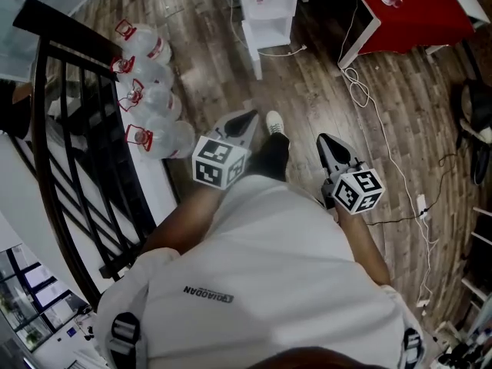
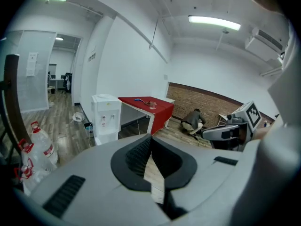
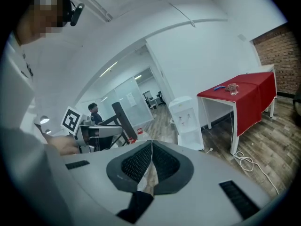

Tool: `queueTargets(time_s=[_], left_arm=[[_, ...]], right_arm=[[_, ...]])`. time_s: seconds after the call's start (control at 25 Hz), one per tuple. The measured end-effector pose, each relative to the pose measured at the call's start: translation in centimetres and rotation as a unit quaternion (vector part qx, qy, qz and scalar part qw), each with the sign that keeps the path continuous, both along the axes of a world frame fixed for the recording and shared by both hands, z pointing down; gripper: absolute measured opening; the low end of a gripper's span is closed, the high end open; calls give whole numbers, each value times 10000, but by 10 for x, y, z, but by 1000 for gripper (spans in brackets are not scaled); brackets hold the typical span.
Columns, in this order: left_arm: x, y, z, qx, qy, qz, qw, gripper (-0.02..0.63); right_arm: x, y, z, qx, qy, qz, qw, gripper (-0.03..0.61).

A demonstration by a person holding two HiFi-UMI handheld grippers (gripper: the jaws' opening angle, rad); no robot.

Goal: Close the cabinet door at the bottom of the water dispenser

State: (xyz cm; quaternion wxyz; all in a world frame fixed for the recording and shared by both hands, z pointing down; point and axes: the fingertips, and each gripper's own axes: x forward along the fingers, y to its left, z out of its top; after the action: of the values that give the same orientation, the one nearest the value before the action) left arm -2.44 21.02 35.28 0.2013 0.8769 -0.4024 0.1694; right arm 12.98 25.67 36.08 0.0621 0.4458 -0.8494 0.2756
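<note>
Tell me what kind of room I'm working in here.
Probably an office or studio workspace rather than a home: a white water dispenser stands on a wood-plank floor beside a red table, and spare water jugs are lined up nearby.

White short-sleeve T-shirt (image 1: 269, 260), small dark print (image 1: 207, 292) on the chest. Black straps (image 1: 124, 335) with grey buckles at both shoulders. Dark trousers (image 1: 270, 156), white shoe (image 1: 274, 121). Left gripper (image 1: 252, 115) and right gripper (image 1: 321, 137): grey shells, black ribbed pads (image 3: 136, 163), each with a white marker cube (image 1: 219, 162) bearing black squares.
</note>
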Motion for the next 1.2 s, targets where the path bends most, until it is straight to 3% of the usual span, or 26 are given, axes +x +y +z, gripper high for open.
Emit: queueTargets(time_s=[0.32, 0.48, 0.72, 1.0, 1.2], left_arm=[[46, -106, 1, 16, 247, 227, 9994, -3], [55, -168, -1, 37, 377, 150, 9992, -3], [48, -245, 15, 113, 353, -50, 9993, -3], [30, -277, 26, 50, 171, -367, 9992, -3], [-4, -287, 44, -178, 90, -920, 9956, -3]], right_arm=[[37, -86, 3, -131, 200, 208, 9995, 23], [42, -140, 0, -259, 375, 21, 9990, 23], [41, -222, 9, -281, 678, -356, 9967, 23], [10, -289, 11, -248, 386, -796, 9958, 23], [-24, -325, 23, -453, 409, -1434, 9878, 23]])
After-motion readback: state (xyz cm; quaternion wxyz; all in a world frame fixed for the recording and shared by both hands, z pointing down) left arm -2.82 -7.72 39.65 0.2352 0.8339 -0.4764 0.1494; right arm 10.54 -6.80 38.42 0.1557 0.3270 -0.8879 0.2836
